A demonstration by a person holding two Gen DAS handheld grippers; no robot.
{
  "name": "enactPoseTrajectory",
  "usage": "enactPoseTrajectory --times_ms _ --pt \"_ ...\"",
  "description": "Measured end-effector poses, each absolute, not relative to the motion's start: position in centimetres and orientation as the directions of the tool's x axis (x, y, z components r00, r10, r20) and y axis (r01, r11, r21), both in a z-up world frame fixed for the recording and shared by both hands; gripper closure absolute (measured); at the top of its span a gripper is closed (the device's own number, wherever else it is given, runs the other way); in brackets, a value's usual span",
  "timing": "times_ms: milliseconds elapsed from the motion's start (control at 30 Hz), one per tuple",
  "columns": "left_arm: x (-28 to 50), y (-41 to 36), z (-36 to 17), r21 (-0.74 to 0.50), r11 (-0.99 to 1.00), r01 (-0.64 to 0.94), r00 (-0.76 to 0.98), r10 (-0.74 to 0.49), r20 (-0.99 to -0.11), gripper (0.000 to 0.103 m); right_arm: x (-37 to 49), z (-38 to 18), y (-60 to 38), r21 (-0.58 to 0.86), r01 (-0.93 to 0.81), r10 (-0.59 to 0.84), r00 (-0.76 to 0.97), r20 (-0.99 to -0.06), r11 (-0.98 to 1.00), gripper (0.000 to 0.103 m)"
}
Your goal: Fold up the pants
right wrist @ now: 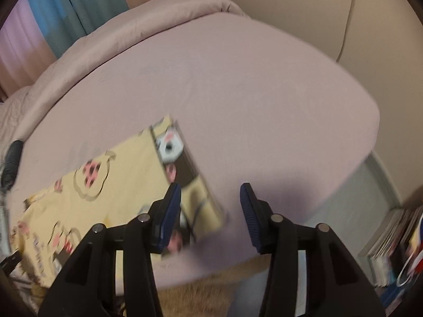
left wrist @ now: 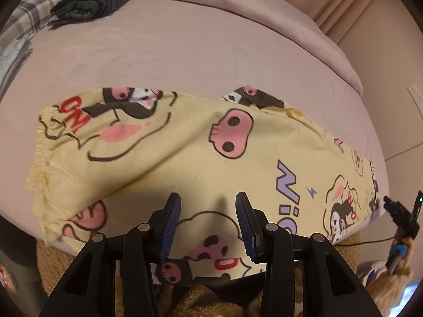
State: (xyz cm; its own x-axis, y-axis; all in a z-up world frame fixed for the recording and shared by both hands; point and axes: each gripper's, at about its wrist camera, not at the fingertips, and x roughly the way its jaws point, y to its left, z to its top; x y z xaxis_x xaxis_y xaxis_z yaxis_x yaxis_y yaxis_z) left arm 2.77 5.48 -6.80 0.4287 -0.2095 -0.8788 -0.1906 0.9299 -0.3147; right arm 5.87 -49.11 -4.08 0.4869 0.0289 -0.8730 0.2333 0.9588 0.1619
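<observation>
Both claws stand apart and hold nothing, the left gripper (left wrist: 208,224) above the soft, light yellow cartoon-print pants (left wrist: 185,155) along the pink bed's (left wrist: 211,52) near edge, the right gripper (right wrist: 211,216) beside their hem, probably best pinched at waistband and hem corners.

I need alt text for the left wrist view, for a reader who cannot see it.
Yellow cartoon-print pants lie flat across a pink bed, hanging partly over its near edge. The open left tongs hover above them, holding nothing. Dark folded clothes sit at the far left.
</observation>
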Motion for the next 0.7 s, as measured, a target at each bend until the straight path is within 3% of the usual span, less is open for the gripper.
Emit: enactPoseTrajectory --times_ms 133,267,500,700 --pt "2.4 5.1 -6.8 -0.297 0.937 -0.186 0.423 -0.196 -0.884 0.062 5.5 -6.3 -48.2 0.161 0.226 0.043 0.450 -0.892 0.961 0.060" --pt "1.9 5.4 -6.6 -0.303 0.932 -0.196 0.427 -0.197 -0.882 0.062 6.4 -7.5 -47.9 0.168 0.225 0.050 0.452 -0.891 0.960 0.090" --pt "1.1 6.3 -6.6 -0.293 0.928 -0.229 0.433 -0.172 -0.885 0.062 5.6 -4.9 -47.8 0.173 0.255 0.015 0.522 -0.853 0.951 0.093" --pt "0.4 7.6 -6.8 -0.277 0.921 -0.273 0.430 -0.141 -0.892 0.062 6.3 -7.0 -47.3 0.118 0.274 -0.022 0.462 -0.887 0.955 0.090"
